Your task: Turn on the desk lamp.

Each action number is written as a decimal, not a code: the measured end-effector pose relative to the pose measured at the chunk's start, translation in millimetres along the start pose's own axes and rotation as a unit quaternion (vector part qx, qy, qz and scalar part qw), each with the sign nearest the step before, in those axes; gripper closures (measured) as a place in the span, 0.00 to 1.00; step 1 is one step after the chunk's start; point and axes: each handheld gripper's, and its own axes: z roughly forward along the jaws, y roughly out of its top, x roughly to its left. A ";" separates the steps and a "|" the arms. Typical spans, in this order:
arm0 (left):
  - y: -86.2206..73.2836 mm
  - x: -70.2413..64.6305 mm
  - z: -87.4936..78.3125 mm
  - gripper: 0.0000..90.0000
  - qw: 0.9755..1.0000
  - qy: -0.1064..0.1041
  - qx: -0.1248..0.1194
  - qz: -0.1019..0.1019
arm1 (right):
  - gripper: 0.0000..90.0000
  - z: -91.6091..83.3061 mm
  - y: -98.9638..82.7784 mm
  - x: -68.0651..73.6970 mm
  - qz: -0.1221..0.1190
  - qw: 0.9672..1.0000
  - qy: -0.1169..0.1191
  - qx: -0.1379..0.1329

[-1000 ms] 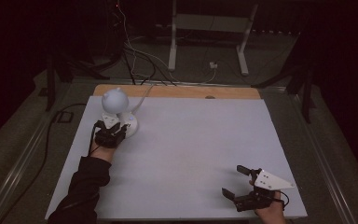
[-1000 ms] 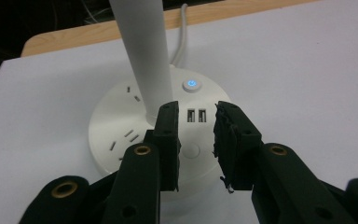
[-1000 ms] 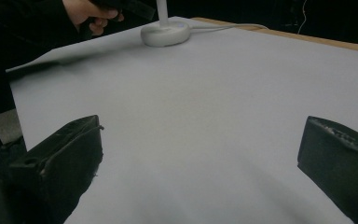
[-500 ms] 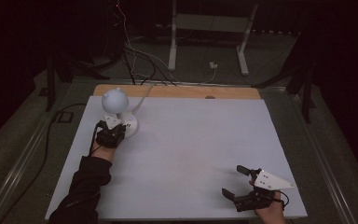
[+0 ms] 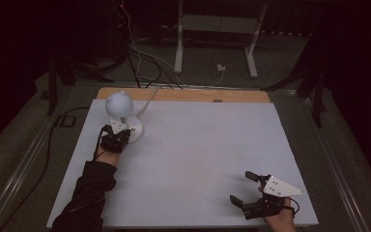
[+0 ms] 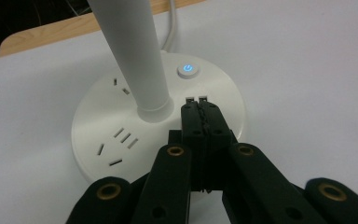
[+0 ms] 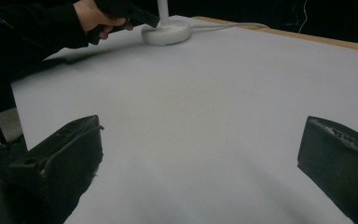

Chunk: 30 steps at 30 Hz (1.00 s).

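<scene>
The desk lamp [image 5: 121, 116] stands at about ten o'clock on the white table [image 5: 203, 159], its round base [image 6: 121, 135] flat on the surface, its white stem [image 6: 135, 56] rising from the middle, and its cord [image 5: 147, 99] running off the far edge. On the base, a small power button [image 6: 188, 70] glows blue at roughly one o'clock from the stem, with socket slots [image 6: 119, 140] from seven to eleven o'clock. The left gripper [image 6: 196, 99] has just been closing and now has its jaws pressed fully together with nothing between them; the joined tips rest over the base just short of the button, at its six o'clock. This looks like a closed-tip press on the button. The risk is a miss: the tips are narrow and the button small, so a slight drift sideways would land them on bare plastic or against the stem. Pushing at a slant rather than straight down could also slide or tip the light base, or tug the cord. The right gripper [image 5: 251, 188] sits well apart at five o'clock on the table, jaws wide and empty.
</scene>
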 end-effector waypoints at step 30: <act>-1.9 0.0 3.3 1.00 1.000 0.001 0.002 0.005 | 0.00 0.3 -0.2 0.0 0.001 1.000 0.001 0.004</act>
